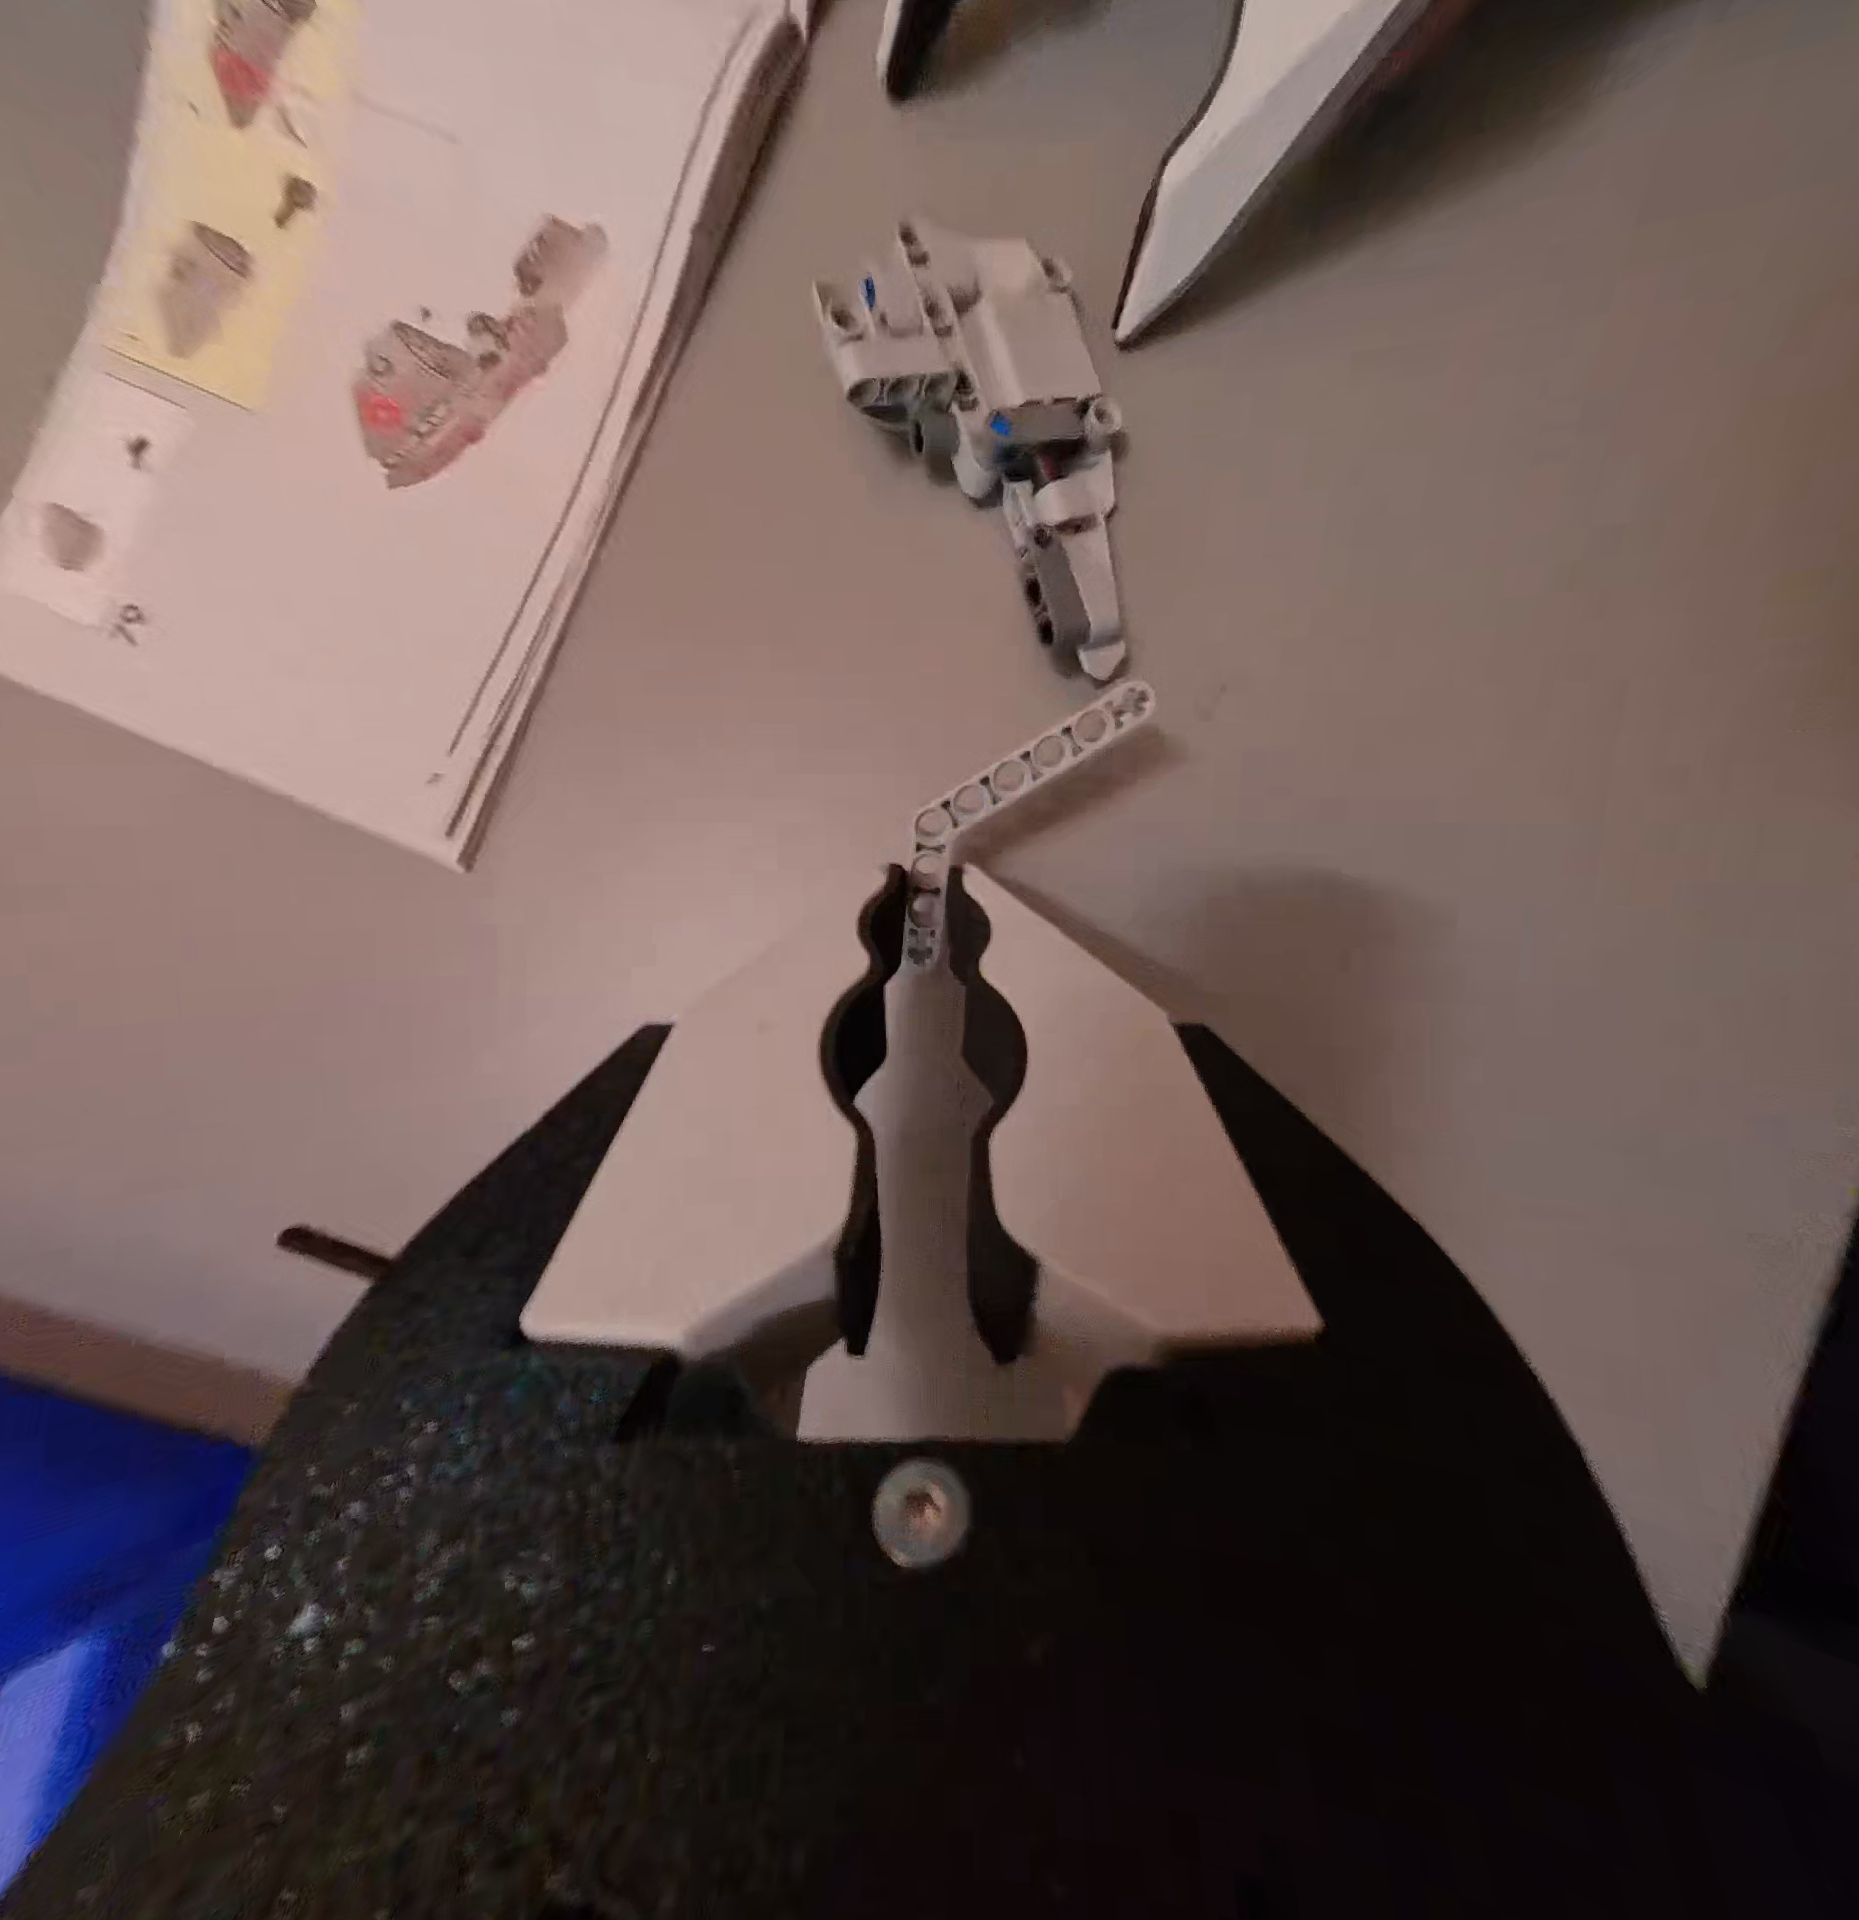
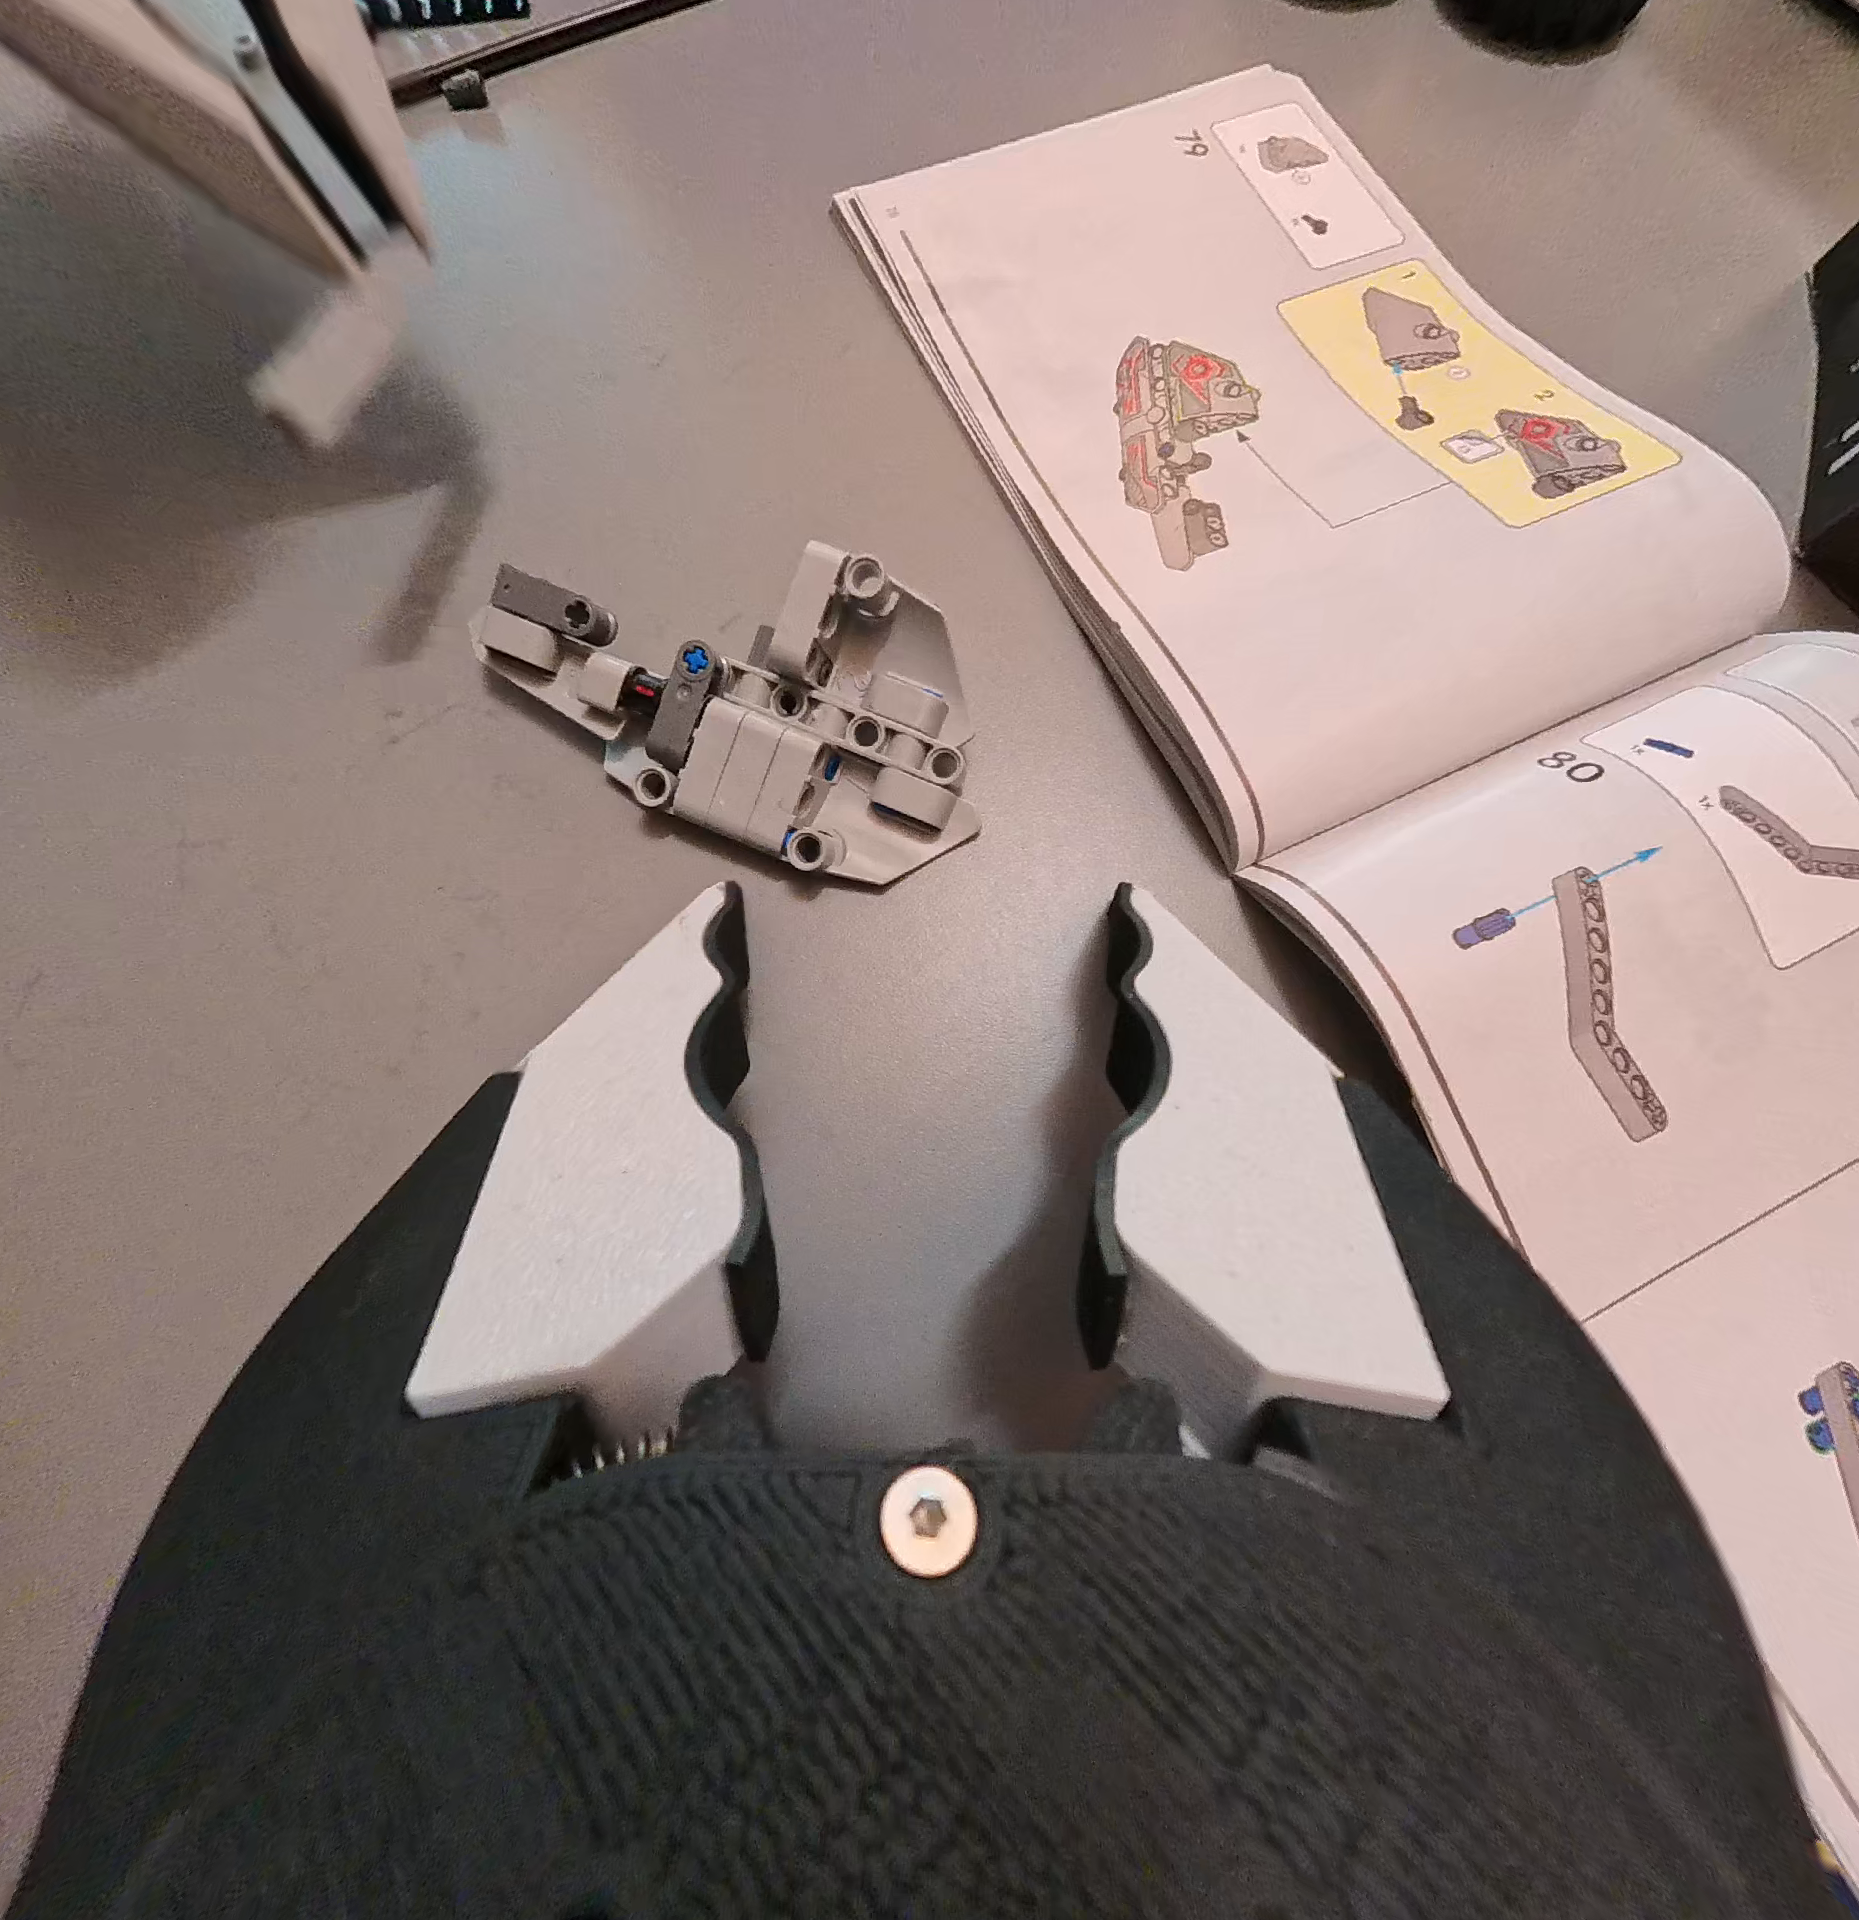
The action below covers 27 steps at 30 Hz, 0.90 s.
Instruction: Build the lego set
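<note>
My left gripper (image 1: 927,914) is shut on one end of a light grey bent beam with holes (image 1: 1039,764), held above the table. A partly built grey assembly (image 1: 992,416) lies beyond the beam's free end. In the right wrist view the same assembly (image 2: 759,717) lies on the table just ahead of my right gripper (image 2: 925,914), which is open and empty. The left gripper with the blurred beam (image 2: 322,374) shows at the upper left of that view.
An open instruction booklet (image 2: 1424,582) lies to the right of the assembly, and it also shows in the left wrist view (image 1: 364,416). A black box (image 2: 1850,416) stands at the far right edge. The other gripper's fingers (image 1: 1268,156) show at the top of the left wrist view.
</note>
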Tool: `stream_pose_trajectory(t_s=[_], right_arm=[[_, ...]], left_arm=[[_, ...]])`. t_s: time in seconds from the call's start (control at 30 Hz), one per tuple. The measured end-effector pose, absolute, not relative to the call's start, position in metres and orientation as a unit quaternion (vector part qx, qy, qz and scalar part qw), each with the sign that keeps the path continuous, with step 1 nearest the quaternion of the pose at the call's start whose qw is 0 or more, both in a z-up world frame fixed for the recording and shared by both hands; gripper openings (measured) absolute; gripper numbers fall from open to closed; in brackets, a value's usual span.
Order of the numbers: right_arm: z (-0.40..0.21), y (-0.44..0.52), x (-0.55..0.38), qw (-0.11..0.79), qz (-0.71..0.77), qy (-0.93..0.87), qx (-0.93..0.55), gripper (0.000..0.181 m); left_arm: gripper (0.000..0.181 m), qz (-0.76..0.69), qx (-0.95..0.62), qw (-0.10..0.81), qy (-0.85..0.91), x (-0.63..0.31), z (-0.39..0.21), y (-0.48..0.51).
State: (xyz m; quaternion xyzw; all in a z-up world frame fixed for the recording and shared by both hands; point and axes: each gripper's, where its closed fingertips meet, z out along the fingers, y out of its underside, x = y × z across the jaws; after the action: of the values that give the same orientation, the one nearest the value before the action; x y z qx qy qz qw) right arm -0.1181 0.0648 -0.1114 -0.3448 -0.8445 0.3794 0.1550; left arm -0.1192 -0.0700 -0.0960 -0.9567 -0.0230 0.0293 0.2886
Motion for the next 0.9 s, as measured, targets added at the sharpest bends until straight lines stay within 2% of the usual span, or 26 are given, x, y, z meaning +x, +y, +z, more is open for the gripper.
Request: stream_pose_trajectory(t_s=[0.17, 0.57, 0.7, 0.8, 0.9], right_arm=[[-0.111, 0.071, -0.118, 0.171, 0.373, -0.840, -0.355, 0.077], [-0.112, 0.074, -0.113, 0.164, 0.375, -0.840, -0.357, 0.074], [-0.112, 0.074, -0.113, 0.162, 0.376, -0.840, -0.357, 0.074], [-0.112, 0.074, -0.113, 0.165, 0.375, -0.840, -0.355, 0.073], [-0.112, 0.073, -0.113, 0.162, 0.376, -0.840, -0.355, 0.072]], left_arm=[[0.005, 0.012, -0.960, 0.279, -0.032, -0.112, -0.113, -0.051], [0.004, -0.031, -0.965, 0.259, -0.036, -0.101, -0.114, -0.079], [0.015, -0.044, -0.960, 0.271, -0.051, -0.101, -0.110, -0.082], [0.019, -0.018, -0.946, 0.318, -0.067, -0.120, -0.080, -0.085], [0.015, 0.068, -0.914, 0.381, -0.118, -0.173, -0.022, -0.108]])
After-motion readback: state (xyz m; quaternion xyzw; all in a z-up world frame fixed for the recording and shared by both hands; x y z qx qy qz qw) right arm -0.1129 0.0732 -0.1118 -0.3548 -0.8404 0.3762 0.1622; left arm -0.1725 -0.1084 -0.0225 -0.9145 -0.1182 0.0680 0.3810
